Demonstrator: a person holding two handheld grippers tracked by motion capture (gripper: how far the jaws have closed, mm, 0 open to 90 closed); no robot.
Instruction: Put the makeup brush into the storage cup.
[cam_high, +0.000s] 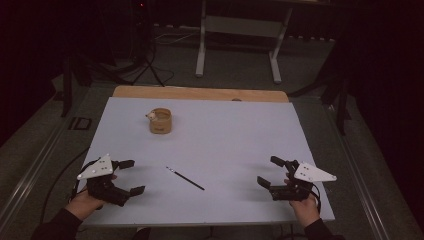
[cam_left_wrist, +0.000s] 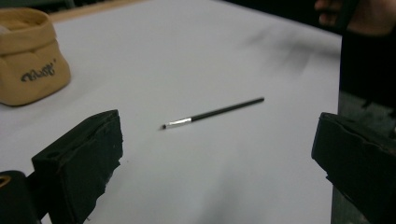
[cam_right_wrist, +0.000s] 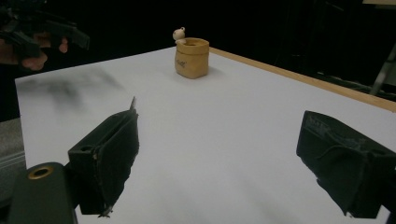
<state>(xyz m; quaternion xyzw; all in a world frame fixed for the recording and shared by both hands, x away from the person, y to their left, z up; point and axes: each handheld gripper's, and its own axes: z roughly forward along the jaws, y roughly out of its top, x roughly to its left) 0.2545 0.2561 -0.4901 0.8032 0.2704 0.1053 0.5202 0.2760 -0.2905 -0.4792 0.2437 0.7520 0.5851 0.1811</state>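
Brush (cam_high: 185, 178) lies untouched between your grippers, left (cam_high: 126, 176) and right (cam_high: 271, 172), both gaping empty; pot (cam_high: 160, 121) well beyond. Nothing begun.

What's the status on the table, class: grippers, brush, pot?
Left gripper open, right gripper open, both empty. Brush flat between them, untouched. Pot upright farther back. Nothing in the way.

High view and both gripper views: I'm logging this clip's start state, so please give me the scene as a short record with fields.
surface: white sheet over a wooden table
brush: thin black paintbrush lying flat between the grippers, touched by neither
container: tan pouch-like holder, upright, far left of centre
left gripper: left gripper open, holding nothing
right gripper: right gripper open, holding nothing
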